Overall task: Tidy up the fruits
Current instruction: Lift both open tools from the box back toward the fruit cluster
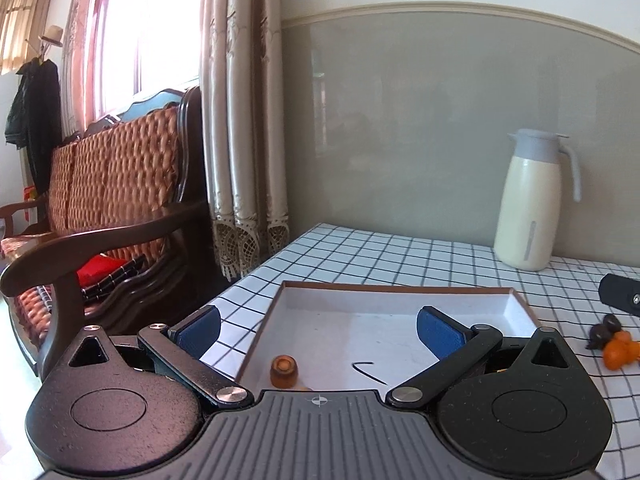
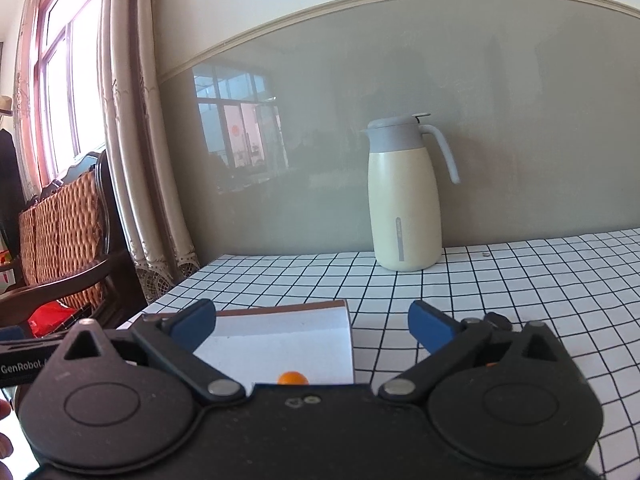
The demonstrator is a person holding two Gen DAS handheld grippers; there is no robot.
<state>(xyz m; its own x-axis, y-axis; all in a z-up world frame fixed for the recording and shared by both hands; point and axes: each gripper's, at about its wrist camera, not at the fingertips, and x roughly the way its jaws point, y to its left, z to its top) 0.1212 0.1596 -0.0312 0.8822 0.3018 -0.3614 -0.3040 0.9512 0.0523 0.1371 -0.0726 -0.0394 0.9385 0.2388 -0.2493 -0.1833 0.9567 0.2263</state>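
A shallow white tray with a brown rim [image 1: 400, 289] lies on the checked tablecloth. Inside it, near its front left, stands a small amber fruit [image 1: 284, 372]. My left gripper [image 1: 318, 330] hangs open above the tray's near part, nothing between its blue pads. At the right edge of the left wrist view a loose pile of orange and dark fruits [image 1: 612, 344] rests on the cloth. In the right wrist view my right gripper [image 2: 310, 326] is open and empty over the tray's right corner [image 2: 344, 308], and an orange fruit [image 2: 293, 378] peeks out in the tray just above the gripper body.
A cream jug with a grey lid [image 1: 530, 200] [image 2: 406, 196] stands at the back by the grey wall. A wooden wicker bench [image 1: 112, 184] and curtains [image 1: 244, 120] border the table's left side. Part of the other gripper [image 1: 620, 298] shows at the right.
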